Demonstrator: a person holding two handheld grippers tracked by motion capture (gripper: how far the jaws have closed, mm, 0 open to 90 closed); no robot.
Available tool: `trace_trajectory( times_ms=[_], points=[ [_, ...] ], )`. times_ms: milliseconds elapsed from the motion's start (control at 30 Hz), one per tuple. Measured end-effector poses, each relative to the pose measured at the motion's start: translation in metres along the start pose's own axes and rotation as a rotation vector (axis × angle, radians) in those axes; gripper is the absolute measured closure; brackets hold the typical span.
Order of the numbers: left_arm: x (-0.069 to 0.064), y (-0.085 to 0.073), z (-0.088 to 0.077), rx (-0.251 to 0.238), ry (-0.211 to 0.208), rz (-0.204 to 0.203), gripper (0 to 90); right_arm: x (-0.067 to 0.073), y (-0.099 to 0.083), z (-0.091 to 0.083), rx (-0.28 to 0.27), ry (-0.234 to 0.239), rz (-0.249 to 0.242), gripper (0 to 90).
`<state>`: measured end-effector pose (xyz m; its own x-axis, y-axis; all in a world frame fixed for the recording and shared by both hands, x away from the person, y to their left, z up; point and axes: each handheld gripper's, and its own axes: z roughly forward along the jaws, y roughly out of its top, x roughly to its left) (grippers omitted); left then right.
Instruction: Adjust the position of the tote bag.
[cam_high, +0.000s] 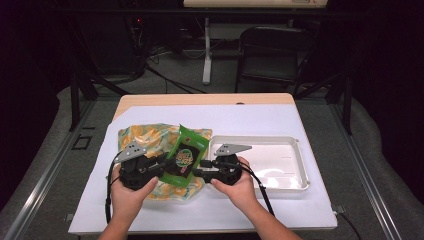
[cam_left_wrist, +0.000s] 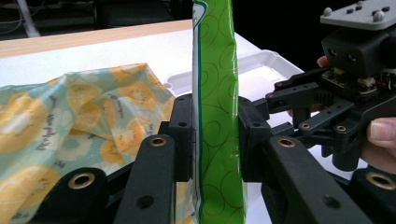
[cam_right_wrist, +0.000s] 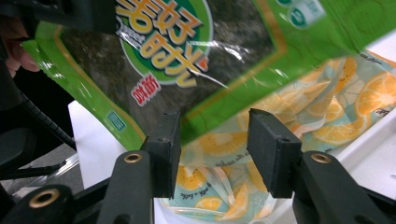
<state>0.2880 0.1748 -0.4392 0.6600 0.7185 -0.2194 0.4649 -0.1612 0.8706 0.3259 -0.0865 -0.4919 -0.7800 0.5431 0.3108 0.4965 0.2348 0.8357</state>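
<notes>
holding the green snack packet (cam_high: 186, 156) up between both grippers, above the orange-print bag (cam_high: 145, 137), beside the white tray (cam_high: 295, 172) | left gripper view: left gripper (cam_left_wrist: 215, 140) pinched the packet's edge, best kept firm | right gripper view: right gripper (cam_right_wrist: 214, 151) jaws spread just under the packet, should close squarely

A lab-like recording space: dark black metal frame (cam_high: 80, 85) at ten o'clock, tangled floor cables (cam_high: 165, 55) at twelve, grey carpet (cam_high: 50, 130).
</notes>
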Motion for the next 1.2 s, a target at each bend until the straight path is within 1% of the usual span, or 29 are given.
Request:
trace_trajectory(
  times_ms=[133, 300, 567, 800, 867, 933, 967, 1033, 1200],
  points=[
    [0.000, -0.002, 0.003, -0.002, -0.002, -0.003, 72.4, -0.001, 0.000, 0.000, 0.001, -0.003, 0.006, 54.0],
    [0.004, -0.005, 0.005, -0.001, -0.018, -0.037, 72.4, -0.004, -0.001, -0.001, -0.005, 0.001, 0.037, 56.0],
    [0.005, -0.007, 0.009, 0.008, -0.022, -0.040, 72.4, -0.006, -0.001, -0.004, -0.012, -0.021, 0.057, 61.6],
    [0.004, -0.009, 0.012, 0.021, -0.031, -0.049, 72.0, -0.009, -0.001, -0.009, -0.045, -0.044, 0.086, 70.1],
    [0.004, -0.009, 0.013, 0.030, -0.035, -0.046, 71.9, -0.009, 0.000, -0.011, -0.068, -0.047, 0.108, 72.3],
    [0.003, -0.010, 0.015, 0.033, -0.037, -0.043, 71.8, -0.011, 0.001, -0.014, -0.073, -0.051, 0.112, 74.2],
    [0.003, -0.010, 0.016, 0.037, -0.038, -0.040, 71.8, -0.011, 0.001, -0.014, -0.089, -0.054, 0.123, 75.0],
    [0.002, -0.011, 0.018, 0.041, -0.040, -0.037, 71.9, -0.013, 0.001, -0.016, -0.095, -0.060, 0.133, 76.7],
    [-0.001, -0.013, 0.021, 0.054, -0.045, -0.032, 71.9, -0.015, 0.001, -0.021, -0.115, -0.073, 0.139, 80.4]
  ],
)
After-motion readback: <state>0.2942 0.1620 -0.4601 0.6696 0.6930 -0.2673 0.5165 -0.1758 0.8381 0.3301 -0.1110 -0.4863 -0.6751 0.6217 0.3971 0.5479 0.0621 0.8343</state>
